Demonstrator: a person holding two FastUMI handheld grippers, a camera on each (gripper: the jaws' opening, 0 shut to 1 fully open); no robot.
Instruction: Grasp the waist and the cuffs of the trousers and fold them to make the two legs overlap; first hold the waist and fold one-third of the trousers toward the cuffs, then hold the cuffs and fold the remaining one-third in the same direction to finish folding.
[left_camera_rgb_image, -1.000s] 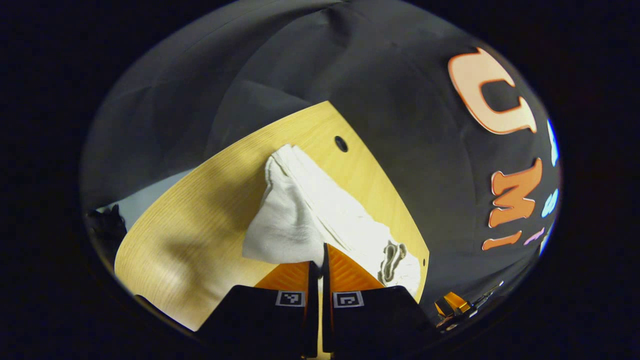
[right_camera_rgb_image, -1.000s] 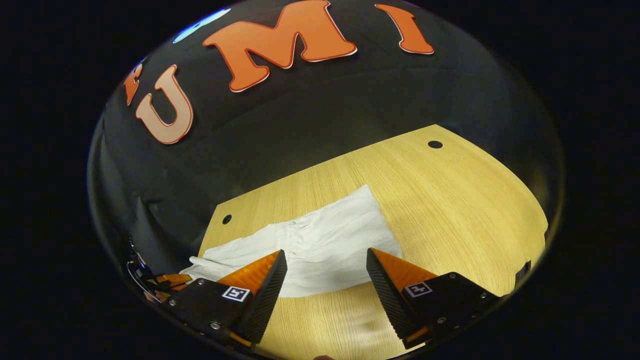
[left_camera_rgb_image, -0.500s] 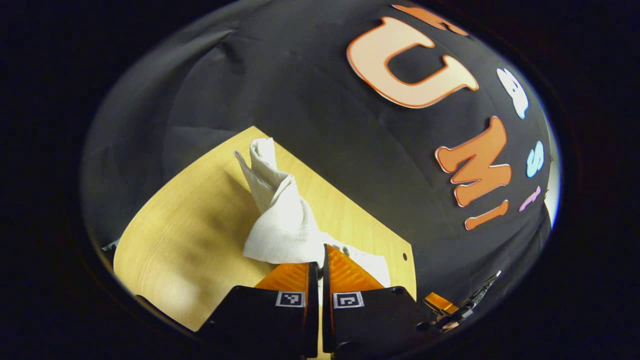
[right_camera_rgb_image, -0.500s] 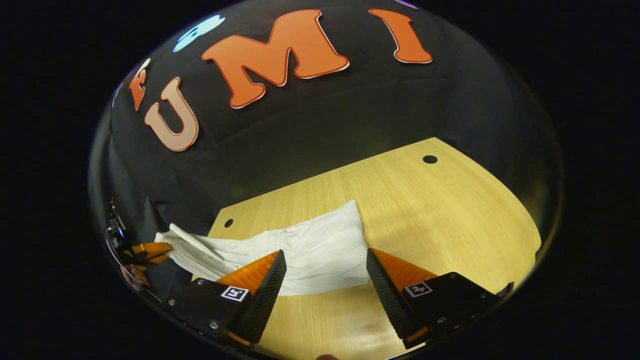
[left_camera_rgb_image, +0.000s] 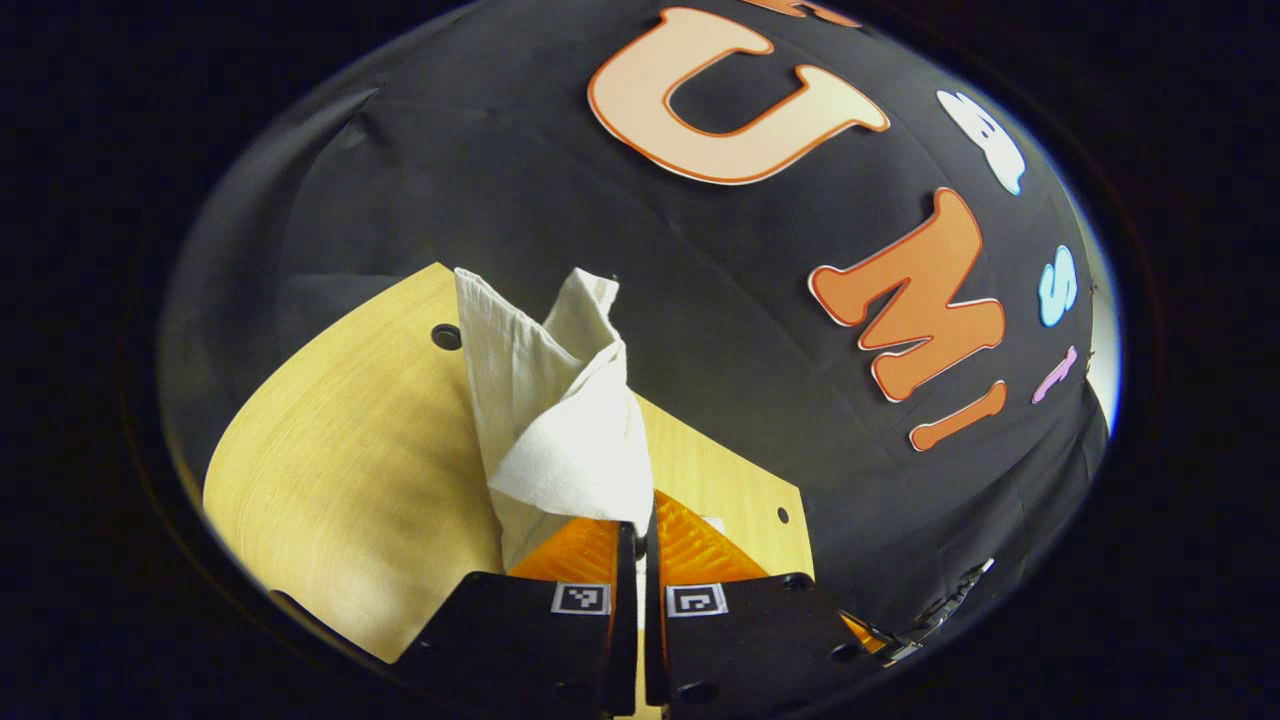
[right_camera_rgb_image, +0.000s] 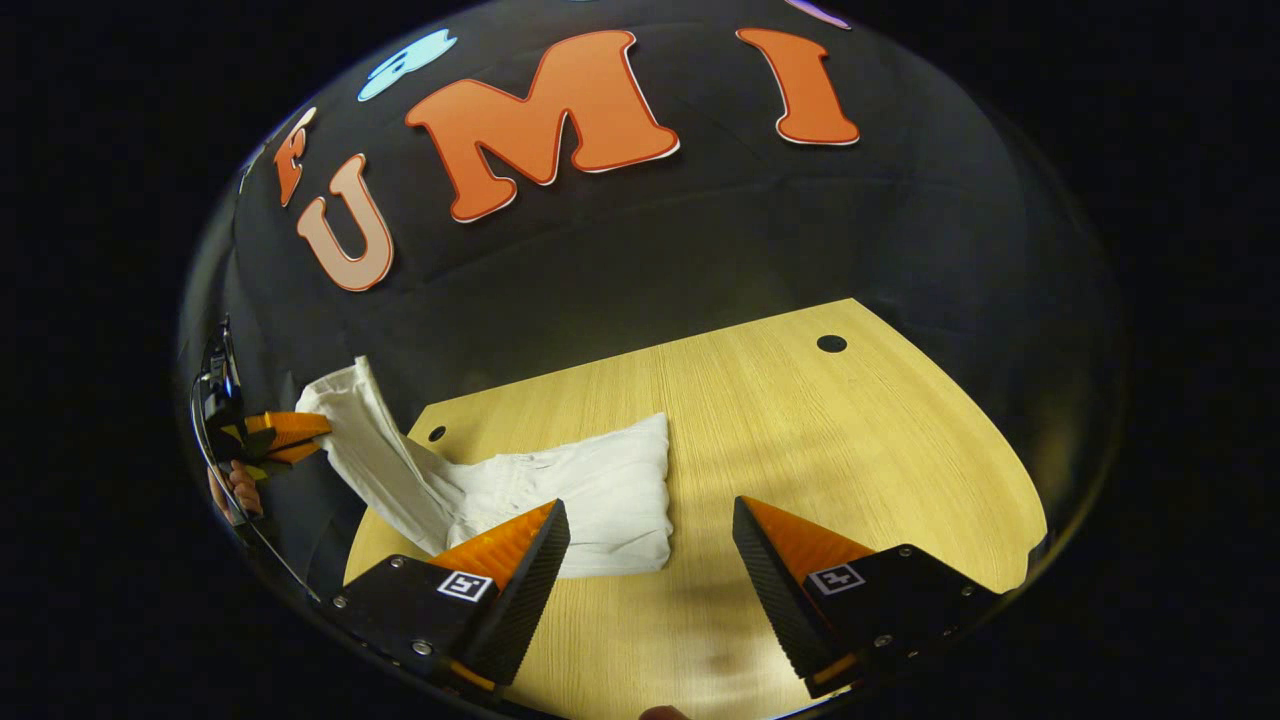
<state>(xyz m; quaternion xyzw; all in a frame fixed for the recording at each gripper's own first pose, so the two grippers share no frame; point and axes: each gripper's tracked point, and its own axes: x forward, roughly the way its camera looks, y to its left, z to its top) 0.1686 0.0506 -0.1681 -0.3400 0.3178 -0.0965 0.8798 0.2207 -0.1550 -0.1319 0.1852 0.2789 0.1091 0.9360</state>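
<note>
The white trousers rise from the wooden table in a twisted fold, and my left gripper is shut on their near edge. In the right gripper view the trousers lie bunched on the table, one end pulled up off the left edge by the left gripper. Which end that is, I cannot tell. My right gripper is open just above the table, its left finger over the cloth's near edge and nothing between the fingers.
The tabletop has small round holes near its corners, another hole sits by the cloth. A hand holds the left gripper at the far left. Black booth wall cloth stands close behind the table's far edge.
The left gripper has lifted its end of the trousers higher and off the table's left side. The cloth on the table has slid left and bunched. The right gripper stayed open.
</note>
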